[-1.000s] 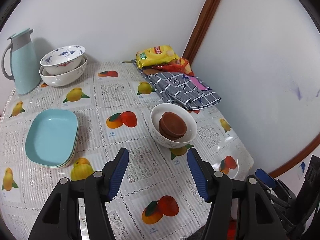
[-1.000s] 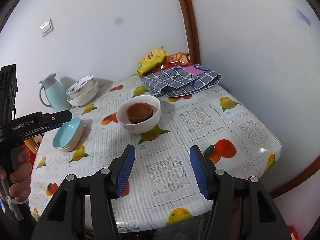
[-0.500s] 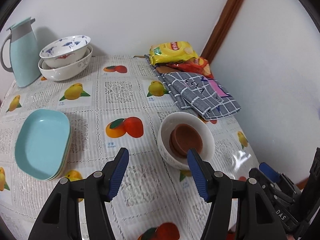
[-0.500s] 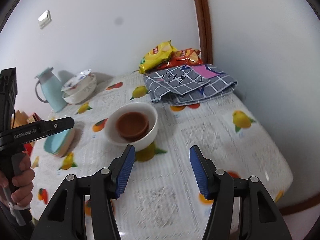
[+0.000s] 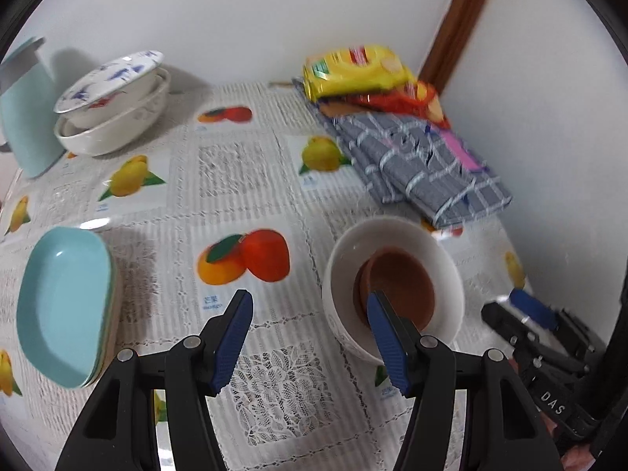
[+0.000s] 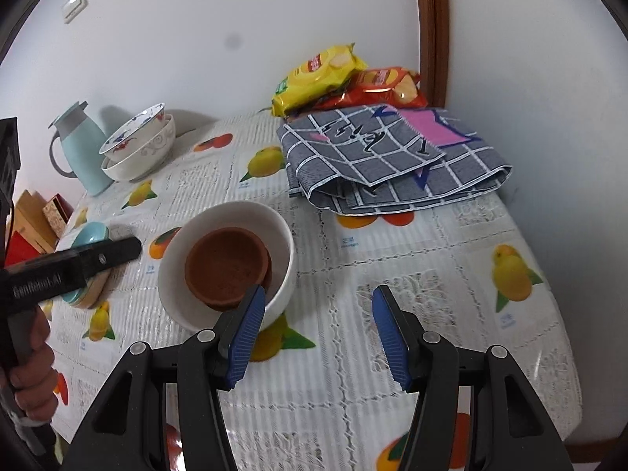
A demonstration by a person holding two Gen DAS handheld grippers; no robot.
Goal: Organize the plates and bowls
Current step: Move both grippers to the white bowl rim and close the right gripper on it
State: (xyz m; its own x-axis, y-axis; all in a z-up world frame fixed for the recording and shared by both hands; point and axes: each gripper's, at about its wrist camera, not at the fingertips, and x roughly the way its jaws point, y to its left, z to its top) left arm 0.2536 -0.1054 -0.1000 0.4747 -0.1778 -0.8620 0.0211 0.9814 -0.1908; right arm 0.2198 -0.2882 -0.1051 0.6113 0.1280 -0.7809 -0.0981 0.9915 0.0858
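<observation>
Fruit-print tablecloth [image 6: 431,235] fills both views. White bowl [image 6: 282,235] holding a brown bowl [image 6: 223,263] sits centre-left; left gripper [image 5: 310,337] and right gripper [image 6: 318,333] gape, empty.

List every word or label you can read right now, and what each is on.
"GenRobot.AI": side of the left hand-held gripper.
"DAS": body of the right hand-held gripper.
Chip bags: brand logos too blurred to read.
Tablecloth: fruit captions too small.
Grey cloth: black marks, unreadable.

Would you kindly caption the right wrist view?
Open right gripper beside a white bowl holding a brown bowl.
</observation>
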